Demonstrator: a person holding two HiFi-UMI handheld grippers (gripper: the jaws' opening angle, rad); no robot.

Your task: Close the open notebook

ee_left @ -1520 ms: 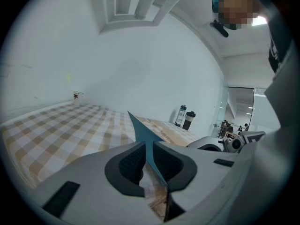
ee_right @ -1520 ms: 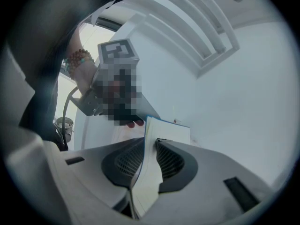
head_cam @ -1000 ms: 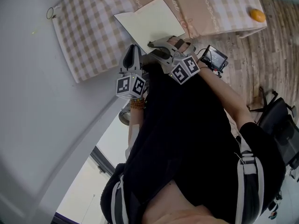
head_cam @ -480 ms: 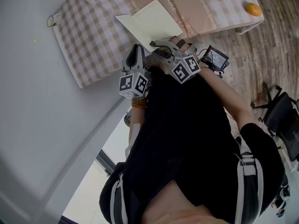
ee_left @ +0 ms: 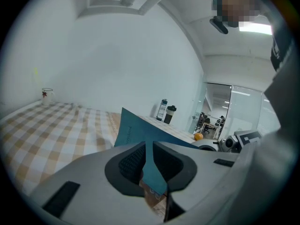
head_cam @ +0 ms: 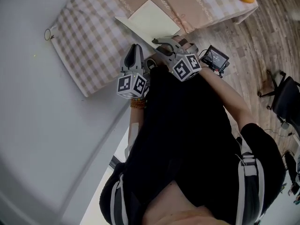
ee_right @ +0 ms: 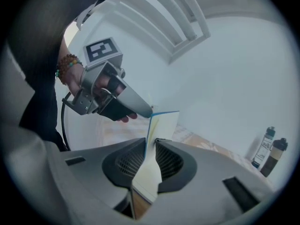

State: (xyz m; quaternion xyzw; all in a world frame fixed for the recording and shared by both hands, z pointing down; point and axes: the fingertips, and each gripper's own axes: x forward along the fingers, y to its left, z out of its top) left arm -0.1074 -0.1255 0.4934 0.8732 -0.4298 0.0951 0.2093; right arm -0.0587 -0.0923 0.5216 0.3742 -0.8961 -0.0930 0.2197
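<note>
Pinching the notebook (head_cam: 151,18) over checked cloth (head_cam: 89,46), left gripper (head_cam: 135,47) and just-tightening right gripper (head_cam: 156,41); white wall (head_cam: 37,125), wood floor (head_cam: 253,46).

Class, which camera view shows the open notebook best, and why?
The head view: most of the notebook shows from above, over the checked cloth. The left gripper view shows only its blue cover close up; the right gripper view only a cream page, nearly edge-on.

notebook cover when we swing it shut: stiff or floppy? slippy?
Probably fairly stiff: the teal cover stands straight out of the left gripper with no sag. Likely light: the notebook looks thin. The cover looks smooth, so it may slip in the grip.
</note>
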